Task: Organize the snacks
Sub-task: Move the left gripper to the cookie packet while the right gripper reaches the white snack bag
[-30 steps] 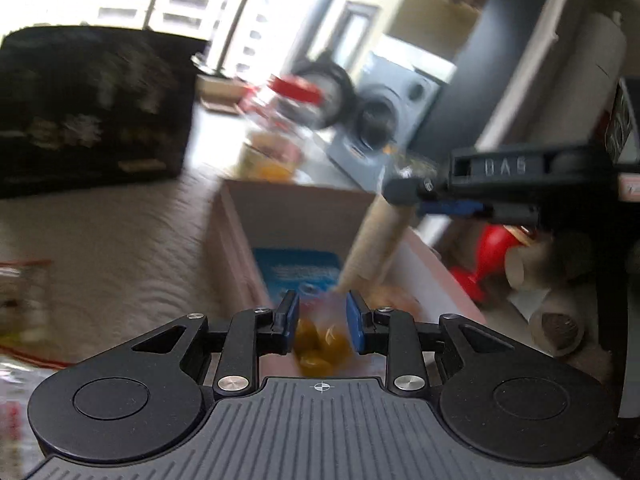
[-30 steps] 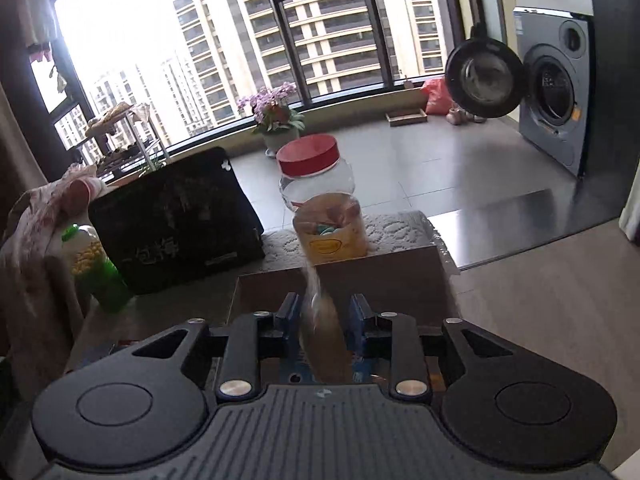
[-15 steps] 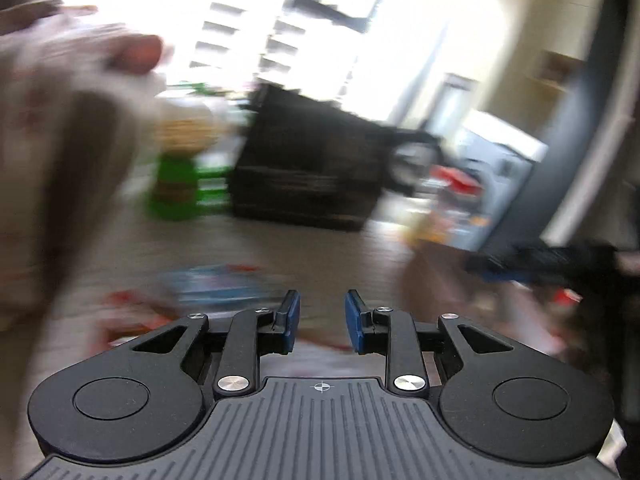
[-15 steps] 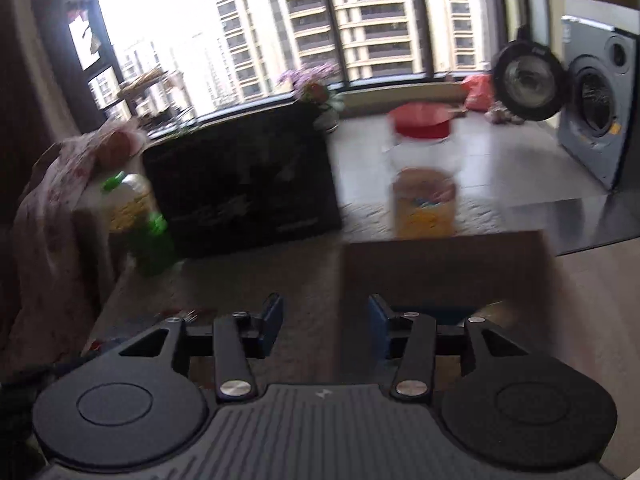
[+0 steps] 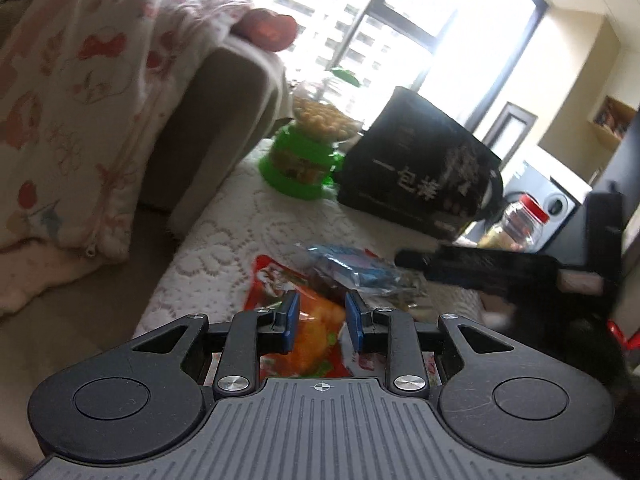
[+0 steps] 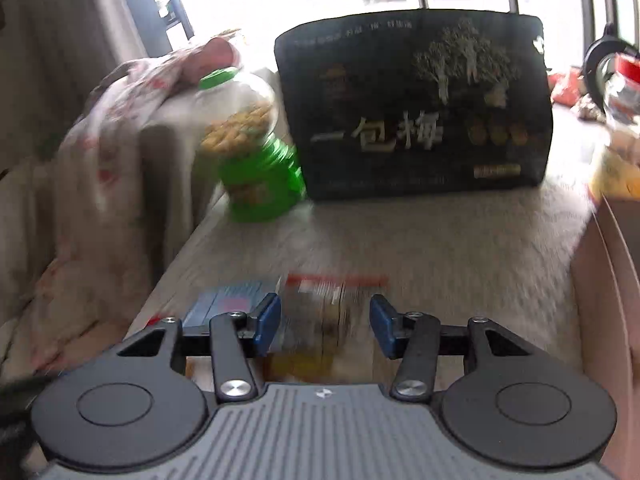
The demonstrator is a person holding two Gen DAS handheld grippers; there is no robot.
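Note:
My left gripper (image 5: 322,322) hangs open over a red and orange snack packet (image 5: 304,320) lying on the white lace tablecloth (image 5: 232,240). Its pads touch nothing. A blue packet (image 5: 352,270) lies just beyond, with the right gripper (image 5: 416,260) coming in over it from the right. In the right wrist view my right gripper (image 6: 325,324) has its jaws opening and nothing between them. Blurred packets lie on the table below it: a blue one (image 6: 228,300) and a clear one with a red strip (image 6: 332,296).
A green jar of yellow snacks (image 6: 252,152) and a large black bag (image 6: 416,108) stand at the back of the table. A red-lidded jar (image 5: 520,220) and the cardboard box (image 6: 612,280) are at the right. A sofa arm with a patterned blanket (image 5: 80,80) borders the left.
Both grippers have swung left, away from the cardboard box to the loose packets. The right gripper let go of the tan packet it held and opened. The left gripper's gap is unchanged.

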